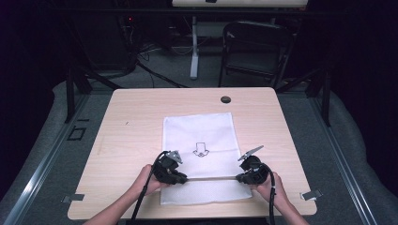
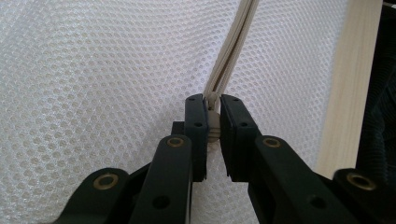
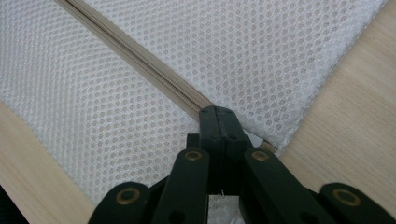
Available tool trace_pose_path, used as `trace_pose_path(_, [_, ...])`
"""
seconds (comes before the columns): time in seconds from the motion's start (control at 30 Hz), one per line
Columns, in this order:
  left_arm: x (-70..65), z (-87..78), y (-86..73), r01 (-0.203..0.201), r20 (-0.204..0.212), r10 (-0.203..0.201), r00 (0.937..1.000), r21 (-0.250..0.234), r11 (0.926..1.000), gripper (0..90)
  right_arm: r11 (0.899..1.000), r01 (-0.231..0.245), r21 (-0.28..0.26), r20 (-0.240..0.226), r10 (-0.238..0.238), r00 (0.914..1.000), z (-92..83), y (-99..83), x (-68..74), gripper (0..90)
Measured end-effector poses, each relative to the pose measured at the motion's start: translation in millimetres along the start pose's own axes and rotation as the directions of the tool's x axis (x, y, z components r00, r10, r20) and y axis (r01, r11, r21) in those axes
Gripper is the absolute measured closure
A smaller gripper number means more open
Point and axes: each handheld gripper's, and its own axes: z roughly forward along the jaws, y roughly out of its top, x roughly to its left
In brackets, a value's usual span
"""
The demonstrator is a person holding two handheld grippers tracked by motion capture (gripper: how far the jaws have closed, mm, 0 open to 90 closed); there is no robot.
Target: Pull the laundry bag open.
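table: a pale wooden table (image 1: 126, 117), with a small dark round cap (image 1: 225, 99) near its far edge.
bag: a white mesh bag (image 1: 199, 131) lies flat in the middle of the table, its near end close to the person's edge; a small arrow mark (image 1: 201, 149) is printed on it.
zipper: a beige zipper (image 1: 211, 178) runs straight across the near end of the bag, between the two grippers.
left gripper: the left gripper (image 1: 184, 178) sits at the left end of the zipper. in the left gripper view its jaws are nearly closed, pinching the pale zipper pull (image 2: 213, 122) between them, with the zipper (image 2: 231, 56) running away from the tips.
right gripper: the right gripper (image 1: 238, 178) sits at the right end of the zipper. in the right gripper view its jaws are pressed together on the end of the zipper (image 3: 140, 60), right by the bag's corner.
hands: the left hand (image 1: 149, 182) and the right hand (image 1: 267, 185) come in from the near edge, each around its gripper.
beyond the table: a dark folding chair (image 1: 253, 51) stands on the floor.
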Motion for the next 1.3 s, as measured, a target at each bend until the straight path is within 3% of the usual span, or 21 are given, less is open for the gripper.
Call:
trace_pose_path(0.03, [0.1, -0.3, -0.6, -0.008, -0.013, 0.008, 0.9999, 0.008, 0.9999, 81.8, 1.000, -0.008, -0.007, -0.008, 0.008, 0.9999, 0.4, -0.1, 0.3, 90.0])
trace_pose_path(0.17, [8.2, -6.3, -10.0, 0.021, -0.023, -0.020, 0.9995, 0.014, 0.9997, 81.8, 1.000, -0.011, -0.007, -0.002, 0.011, 0.9999, 0.5, -0.2, 0.2, 90.0])
trace_pose_path(0.3, [14.6, -15.7, -18.3, 0.056, -0.030, -0.057, 0.9979, -0.014, 0.9983, 81.8, 1.000, -0.012, -0.001, -0.008, 0.012, 0.9999, 0.3, 0.3, -0.2, 90.0])
trace_pose_path(0.4, [11.9, -15.3, -16.6, 0.037, -0.046, -0.037, 0.9983, -0.003, 0.9993, 81.8, 1.000, -0.013, 0.001, -0.006, 0.013, 0.9999, 0.4, 0.8, -0.3, 90.0])
trace_pose_path(0.5, [12.7, -16.8, -17.5, 0.044, -0.036, -0.045, 0.9983, -0.008, 0.9990, 81.8, 0.997, -0.054, -0.049, -0.011, 0.054, 0.9985, 3.7, -0.9, 2.6, 90.0])
trace_pose_path(0.53, [12.6, -17.3, -17.5, 0.044, -0.030, -0.044, 0.9986, -0.010, 0.9990, 81.7, 1.000, -0.023, -0.013, -0.010, 0.023, 0.9997, 1.2, 0.3, 0.1, 90.0])
trace_pose_path(0.57, [12.0, -17.3, -17.7, 0.043, -0.041, -0.043, 0.9982, -0.004, 0.9991, 81.8, 1.000, -0.025, -0.015, -0.012, 0.025, 0.9996, 1.3, 0.2, 0.2, 90.0])
trace_pose_path(0.67, [12.5, -18.6, -21.6, 0.051, -0.015, -0.051, 0.9986, -0.012, 0.9986, 81.8, 1.000, -0.023, -0.015, -0.012, 0.023, 0.9997, 1.3, 0.2, 0.0, 90.0])
trace_pose_path(0.73, [10.1, -18.8, -20.7, 0.040, -0.037, -0.040, 0.9985, -0.004, 0.9992, 81.8, 1.000, -0.027, -0.016, -0.020, 0.026, 0.9995, 1.3, 0.2, 0.0, 90.0])
trace_pose_path(0.8, [10.4, -19.7, -21.6, 0.041, -0.027, -0.042, 0.9988, -0.011, 0.9991, 81.8, 1.000, -0.025, -0.013, -0.011, 0.025, 0.9996, 1.2, 0.3, 0.2, 90.0])
trace_pose_path(0.87, [11.2, -20.6, -23.1, 0.044, -0.054, -0.044, 0.9976, 0.002, 0.9990, 81.8, 1.000, -0.026, -0.016, -0.015, 0.025, 0.9996, 1.3, 0.2, 0.0, 90.0])
trace_pose_path(0.9, [12.9, -22.1, -25.4, 0.058, -0.039, -0.058, 0.9975, -0.011, 0.9983, 81.8, 1.000, -0.027, -0.012, -0.013, 0.027, 0.9996, 1.0, 0.1, -0.1, 90.0])
trace_pose_path(1.27, [13.4, -29.6, -31.8, 0.069, -0.059, -0.070, 0.9958, -0.018, 0.9974, 81.8, 1.000, -0.008, 0.006, -0.028, 0.008, 0.9996, -0.4, 0.5, -2.3, 90.0])
trace_pose_path(1.3, [13.3, -30.1, -32.4, 0.067, -0.057, -0.069, 0.9960, -0.024, 0.9974, 81.8, 1.000, -0.012, 0.004, -0.011, 0.012, 0.9999, -0.1, 0.4, -1.7, 90.0])
